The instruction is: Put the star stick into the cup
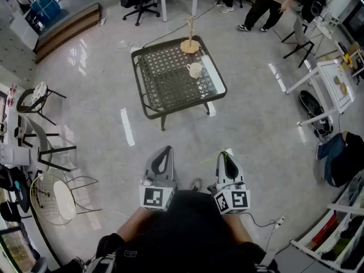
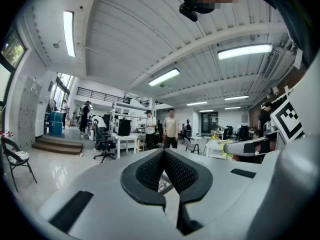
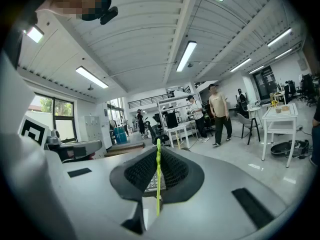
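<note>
A white cup (image 1: 194, 70) stands on the mesh top of a low dark table (image 1: 165, 104), well ahead of me across the floor. My right gripper (image 3: 158, 151) is shut on the thin yellow-green star stick (image 3: 158, 184), which runs up between its pads. In the head view the stick (image 1: 211, 158) pokes out leftward from the right gripper (image 1: 223, 154). The left gripper (image 1: 165, 151) is held beside it at the same height. Its tips (image 2: 163, 152) meet with nothing between them. Both grippers point roughly level toward the table.
A wooden stand (image 1: 189, 43) sits on the table's far edge behind the cup. A wire chair (image 1: 57, 197) and dark chairs (image 1: 34, 104) stand at the left, a white desk (image 1: 333, 87) and shelves at the right. A person (image 1: 267, 4) walks at the back.
</note>
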The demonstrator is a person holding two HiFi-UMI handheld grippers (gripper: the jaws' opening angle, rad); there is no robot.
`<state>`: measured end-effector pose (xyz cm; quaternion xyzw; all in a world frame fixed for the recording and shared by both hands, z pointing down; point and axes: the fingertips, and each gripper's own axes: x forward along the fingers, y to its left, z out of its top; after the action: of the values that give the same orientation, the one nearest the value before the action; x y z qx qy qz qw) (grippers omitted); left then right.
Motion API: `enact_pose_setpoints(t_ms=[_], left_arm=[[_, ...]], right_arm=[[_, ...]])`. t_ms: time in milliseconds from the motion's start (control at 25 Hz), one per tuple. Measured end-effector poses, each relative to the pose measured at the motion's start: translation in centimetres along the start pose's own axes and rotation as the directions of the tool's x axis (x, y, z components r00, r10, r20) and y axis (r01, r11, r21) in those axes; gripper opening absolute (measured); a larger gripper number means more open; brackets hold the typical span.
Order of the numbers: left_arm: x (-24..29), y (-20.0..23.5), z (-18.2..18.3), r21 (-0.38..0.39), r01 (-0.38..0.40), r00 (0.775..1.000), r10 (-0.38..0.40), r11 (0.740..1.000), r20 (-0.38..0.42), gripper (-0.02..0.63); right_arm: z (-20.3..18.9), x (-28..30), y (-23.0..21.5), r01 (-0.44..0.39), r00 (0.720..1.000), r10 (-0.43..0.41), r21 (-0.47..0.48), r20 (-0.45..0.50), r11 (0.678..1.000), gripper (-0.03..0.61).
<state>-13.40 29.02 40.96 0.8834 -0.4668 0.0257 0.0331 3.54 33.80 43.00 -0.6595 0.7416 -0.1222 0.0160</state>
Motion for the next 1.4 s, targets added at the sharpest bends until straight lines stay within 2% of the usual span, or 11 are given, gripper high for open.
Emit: enact_pose_setpoints(t_ms=[480, 680, 840, 960, 1080, 1400], left_arm=[[-0.2, -1.8, -0.2, -0.012, 0.011, 1.000, -0.011, 1.000, 0.007, 0.017], [-0.3, -3.4, 0.3, -0.019, -0.011, 1.000, 0.011, 1.000, 0.004, 0.017], [-0.6, -5.3, 0.3, -0.010, -0.025, 1.000, 0.025, 1.000, -0.002, 0.017], [-0.7, -6.8, -0.2, 0.027, -0.029, 1.000, 0.030, 0.999, -0.006, 0.017], [-0.7, -7.9, -0.3, 0.013, -0.057, 0.998, 0.057, 0.998, 0.009, 0.017], [0.2, -8.1, -1.8, 0.042, -0.074, 0.997, 0.075, 0.996, -0.031, 0.017]], right_arm=[[0.1, -1.0, -0.6, -0.023, 1.000, 0.023, -0.008, 0.009, 1.000, 0.021], [1.1, -2.1, -1.9, -0.035, 0.999, 0.035, -0.007, 0.027, 0.999, 0.021], [1.3, -3.2, -3.2, -0.055, 0.998, 0.054, 0.003, 0.025, 0.999, 0.021], [1.0, -3.9, -4.3, -0.072, 0.997, 0.072, 0.004, 0.024, 0.997, 0.021], [0.7, -4.2, -5.6, -0.092, 0.995, 0.092, 0.000, 0.029, 0.996, 0.021], [0.7, -3.6, -7.5, -0.091, 0.995, 0.090, 0.012, 0.033, 0.996, 0.021]])
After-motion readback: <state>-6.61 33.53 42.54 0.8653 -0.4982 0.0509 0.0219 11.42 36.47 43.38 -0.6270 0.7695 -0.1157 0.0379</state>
